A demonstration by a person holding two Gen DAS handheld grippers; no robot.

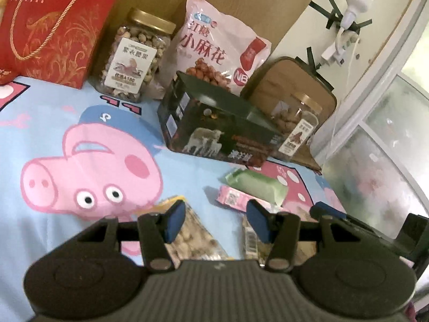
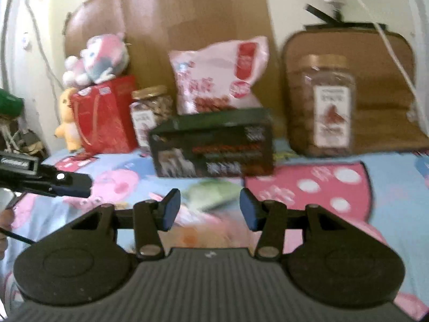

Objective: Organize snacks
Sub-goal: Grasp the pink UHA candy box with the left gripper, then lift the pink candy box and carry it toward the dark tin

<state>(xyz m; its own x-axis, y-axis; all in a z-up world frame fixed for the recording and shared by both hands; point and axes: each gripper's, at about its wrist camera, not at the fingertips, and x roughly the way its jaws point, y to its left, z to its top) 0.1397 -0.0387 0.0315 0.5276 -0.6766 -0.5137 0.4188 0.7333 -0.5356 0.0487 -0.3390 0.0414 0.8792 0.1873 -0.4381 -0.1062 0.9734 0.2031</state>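
Note:
My left gripper (image 1: 217, 221) hangs open over the cartoon-print sheet (image 1: 53, 123), with nothing gripped. Under its fingers lie a clear packet of nuts (image 1: 198, 238) and a second small packet (image 1: 250, 237). Just beyond them are a green packet (image 1: 257, 187) and a pink packet (image 1: 234, 197). My right gripper (image 2: 210, 210) is open and empty too, and the blurred green packet (image 2: 214, 193) lies ahead of its gap. A dark box (image 1: 214, 131) (image 2: 211, 145) stands further back. The left gripper's tip (image 2: 67, 185) shows at the left of the right wrist view.
Along the back stand a red gift bag (image 1: 59, 26), a gold-lidded nut jar (image 1: 134, 56), a pink snack bag (image 1: 214, 45) and another jar (image 2: 325, 104) against a brown cushion (image 2: 380, 86). Plush toys (image 2: 99, 59) sit on the red bag. Cardboard lines the wall.

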